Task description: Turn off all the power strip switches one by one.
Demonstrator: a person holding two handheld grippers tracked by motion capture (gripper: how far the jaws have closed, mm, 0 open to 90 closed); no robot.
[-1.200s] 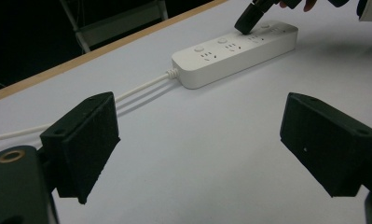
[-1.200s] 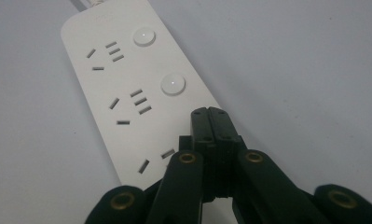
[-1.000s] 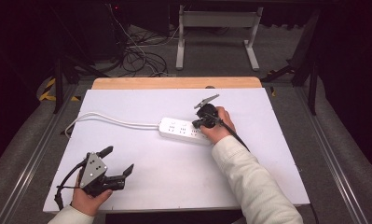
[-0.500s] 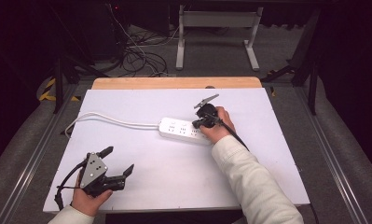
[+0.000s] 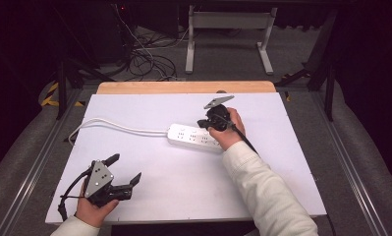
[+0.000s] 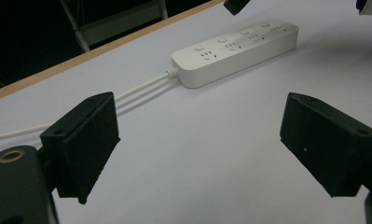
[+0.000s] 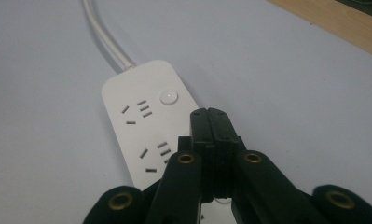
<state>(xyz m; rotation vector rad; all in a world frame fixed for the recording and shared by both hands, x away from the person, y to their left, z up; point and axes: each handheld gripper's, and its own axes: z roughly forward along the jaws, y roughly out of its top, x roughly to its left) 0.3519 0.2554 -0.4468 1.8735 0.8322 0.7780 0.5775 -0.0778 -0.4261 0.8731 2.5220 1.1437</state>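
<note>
High view: a white power strip (image 5: pixel 192 137) lies near the middle of the white table (image 5: pixel 183 191), its cord (image 5: pixel 112 125) running off toward 9 o'clock. The right hand-held gripper (image 5: pixel 207 123) sits over its 3 o'clock end; the left hand-held gripper (image 5: pixel 125 169) rests at 7 o'clock.

Left gripper view — jaws spread wide, nothing between them, strip (image 6: pixel 235 51) up at 1 o'clock.

Right gripper view — jaws pressed together over the strip (image 7: pixel 144 123), which has slotted sockets and round buttons.

Power strip (image 7: pixel 144 126) near end behind gripper (image 7: pixel 210 116), cord (image 7: pixel 102 35) cut off
</note>
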